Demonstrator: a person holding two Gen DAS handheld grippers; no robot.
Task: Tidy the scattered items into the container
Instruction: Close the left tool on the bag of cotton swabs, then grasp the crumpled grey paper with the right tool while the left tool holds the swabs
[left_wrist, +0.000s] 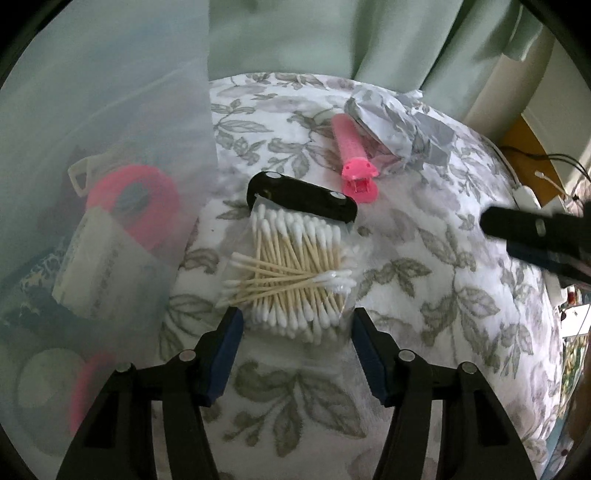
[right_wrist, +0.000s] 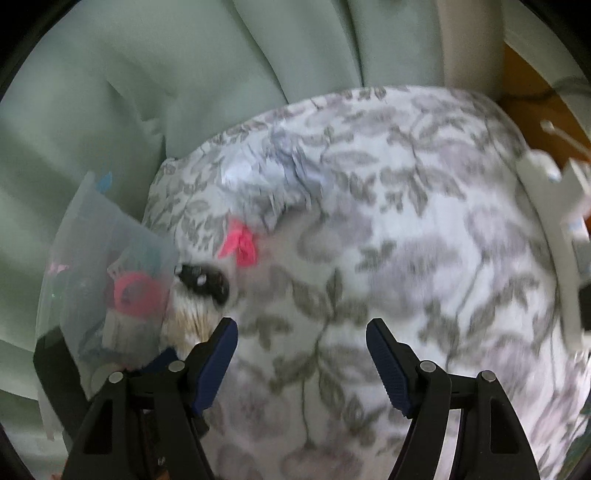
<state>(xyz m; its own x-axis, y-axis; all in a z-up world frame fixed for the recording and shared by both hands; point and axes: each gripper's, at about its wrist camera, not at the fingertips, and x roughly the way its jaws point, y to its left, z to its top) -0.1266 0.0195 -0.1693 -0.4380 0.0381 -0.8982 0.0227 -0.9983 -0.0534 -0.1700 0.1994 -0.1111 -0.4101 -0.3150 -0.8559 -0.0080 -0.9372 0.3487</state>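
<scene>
While the translucent container (left_wrist: 110, 155) stands at the left, the left gripper (left_wrist: 297, 347) hangs wide apart, empty, just before the cotton swabs (left_wrist: 295, 273) on the floral cloth (left_wrist: 424, 258); a pink clip (left_wrist: 356, 162) lies beyond, and the right gripper (right_wrist: 301, 354) gapes empty.

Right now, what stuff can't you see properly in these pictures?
- Things in the container, left wrist view: its cloudy wall blurs them; only the pink roll is clear.
- Pink clip, left wrist view: its far end hides under the crumpled wrapper.
- Cotton swabs, right wrist view: motion blur, partly behind the container.
</scene>
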